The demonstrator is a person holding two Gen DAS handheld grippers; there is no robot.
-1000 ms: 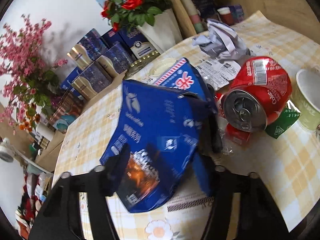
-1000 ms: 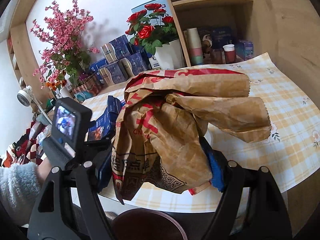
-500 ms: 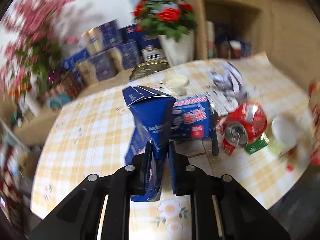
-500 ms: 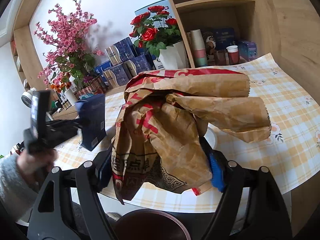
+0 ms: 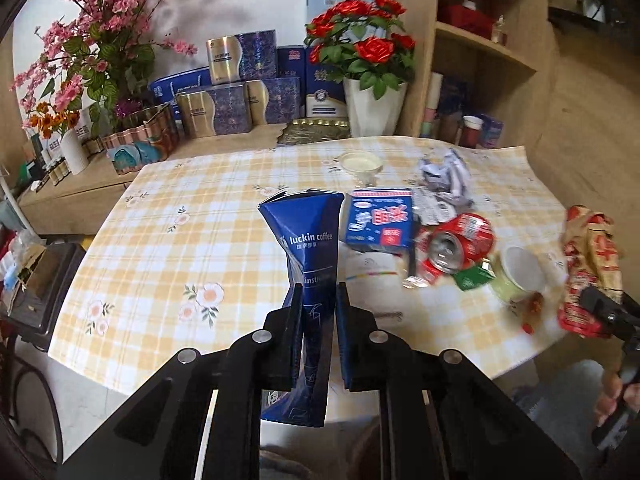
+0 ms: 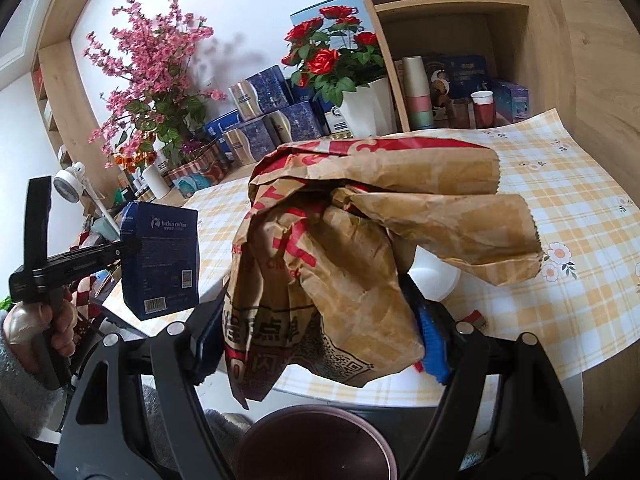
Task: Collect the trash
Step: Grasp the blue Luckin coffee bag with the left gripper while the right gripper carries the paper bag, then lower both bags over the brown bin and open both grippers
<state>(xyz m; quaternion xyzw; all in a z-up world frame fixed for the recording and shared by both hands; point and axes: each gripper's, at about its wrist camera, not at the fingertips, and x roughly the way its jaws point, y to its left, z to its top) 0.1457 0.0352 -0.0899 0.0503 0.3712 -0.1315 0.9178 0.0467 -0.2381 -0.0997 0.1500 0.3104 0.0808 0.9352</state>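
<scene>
Left wrist view shows my left tool (image 5: 318, 308) pinching the blue coffee pouch (image 5: 310, 248), lifted clear of the bench (image 5: 160, 248). My right tool (image 6: 320, 332) clamps the crumpled brown paper bag (image 6: 360, 248) just above a dark bin (image 6: 316, 444). I judge two pieces are in hand but none visibly dropped yet. Left on the bench: the crushed red can (image 5: 456, 240), blue carton (image 5: 380, 220), crumpled silver wrapper (image 5: 444, 178) and green cup (image 5: 520, 272).
</scene>
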